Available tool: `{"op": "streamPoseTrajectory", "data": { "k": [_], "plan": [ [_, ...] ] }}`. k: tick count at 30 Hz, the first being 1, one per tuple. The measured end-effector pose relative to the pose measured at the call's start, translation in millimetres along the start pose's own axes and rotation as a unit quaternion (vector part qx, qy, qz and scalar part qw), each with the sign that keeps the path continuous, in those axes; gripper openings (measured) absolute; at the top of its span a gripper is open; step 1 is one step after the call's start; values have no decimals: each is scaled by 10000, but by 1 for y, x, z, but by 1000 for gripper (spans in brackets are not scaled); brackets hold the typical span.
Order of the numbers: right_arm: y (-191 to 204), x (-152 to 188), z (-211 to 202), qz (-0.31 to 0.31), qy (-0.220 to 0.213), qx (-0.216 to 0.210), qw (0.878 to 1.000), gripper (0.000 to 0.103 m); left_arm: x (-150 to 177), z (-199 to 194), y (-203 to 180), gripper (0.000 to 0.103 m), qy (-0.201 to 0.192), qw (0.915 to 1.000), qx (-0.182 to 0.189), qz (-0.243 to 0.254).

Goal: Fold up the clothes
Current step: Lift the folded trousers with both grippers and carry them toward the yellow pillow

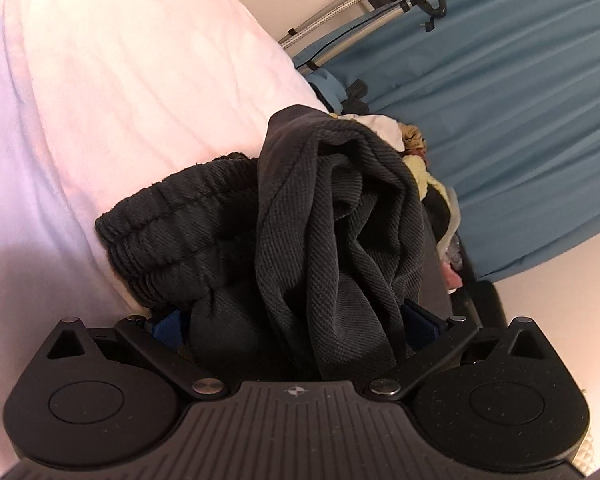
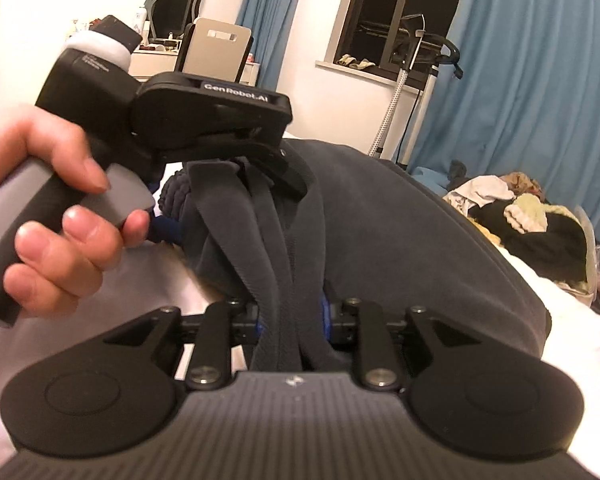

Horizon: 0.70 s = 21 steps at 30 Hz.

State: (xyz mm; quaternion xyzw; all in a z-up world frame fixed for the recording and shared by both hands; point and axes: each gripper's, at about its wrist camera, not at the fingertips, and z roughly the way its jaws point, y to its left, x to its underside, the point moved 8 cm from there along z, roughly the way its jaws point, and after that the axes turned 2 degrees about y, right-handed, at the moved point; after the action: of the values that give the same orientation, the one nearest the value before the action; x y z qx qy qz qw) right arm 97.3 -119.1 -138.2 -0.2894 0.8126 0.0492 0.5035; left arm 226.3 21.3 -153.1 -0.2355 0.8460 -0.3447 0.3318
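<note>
Dark grey ribbed trousers [image 1: 332, 216] lay bunched on the white bedsheet [image 1: 100, 100], the elastic waistband [image 1: 172, 208] turned toward the left side of the left wrist view.

Left gripper [image 1: 296, 320]: jaws stood spread wide, blue pads at either side, with a thick fold of the trousers heaped in the gap. Cloth filled the space, but whether the pads pressed on it could not be told.

Right gripper [image 2: 290, 320]: jaws drawn close, pinching a narrow bundle of folded edges of the same trousers.

In the right wrist view the left gripper sat directly ahead and higher, held in the person's hand [image 2: 48, 208], over the same bundle. The gathered fabric ran as a taut strip from the right jaws away and up to the left jaws. That line was the long axis; both grippers sat on it, near each other, the rest of the garment spread out to the right.

Judgement: the next move depends on parting the two hands along that strip to draw the edge straight.

Unfolded clothes pile [image 2: 532, 216] lay well apart, by the blue curtain [image 2: 540, 80].
</note>
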Motion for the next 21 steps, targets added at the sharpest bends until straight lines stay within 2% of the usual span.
{"op": "streamPoseTrajectory", "data": {
  "k": [2, 3, 4, 6, 8, 10, 12, 14, 17, 20, 21],
  "plan": [
    [-4, -1, -3, 274, 36, -132, 9995, 34, -1, 1, 0, 99, -8, 9999, -86, 69],
    [-9, -2, -6, 575, 56, -276, 9979, 37, -1, 1, -1, 95, -13, 9998, -150, 102],
    [-19, -2, -10, 1128, 59, -537, 9922, 40, -2, 1, 0, 93, -18, 9997, -190, 122],
    [-42, -4, -22, 2199, -105, -988, 9704, 46, -3, 1, -2, 88, -32, 9995, -284, 159],
    [-68, -5, -38, 3219, -432, -1361, 9359, 54, -5, 0, -2, 84, -52, 9992, -361, 178],
    [-99, 0, -51, 3933, -742, -1301, 9071, 69, -3, -2, -1, 81, -53, 9991, -392, 182],
    [-129, 12, -58, 4414, -866, -917, 8884, 81, -1, -5, 0, 78, -63, 9990, -410, 189],
    [-154, 32, -54, 4745, -717, -372, 8765, 83, 1, -9, 1, 74, -72, 9990, -408, 164],
    [-173, 61, -39, 5234, -447, -136, 8508, 83, 0, -13, 1, 70, -85, 9994, -332, 105],
    [-180, 80, -23, 5647, -239, -79, 8249, 83, -2, -18, 2, 71, -46, 10000, -65, -35],
    [-178, 85, -19, 5768, -254, -209, 8162, 84, -2, -19, 3, 72, -2, 9999, 44, -103]
  ]
}}
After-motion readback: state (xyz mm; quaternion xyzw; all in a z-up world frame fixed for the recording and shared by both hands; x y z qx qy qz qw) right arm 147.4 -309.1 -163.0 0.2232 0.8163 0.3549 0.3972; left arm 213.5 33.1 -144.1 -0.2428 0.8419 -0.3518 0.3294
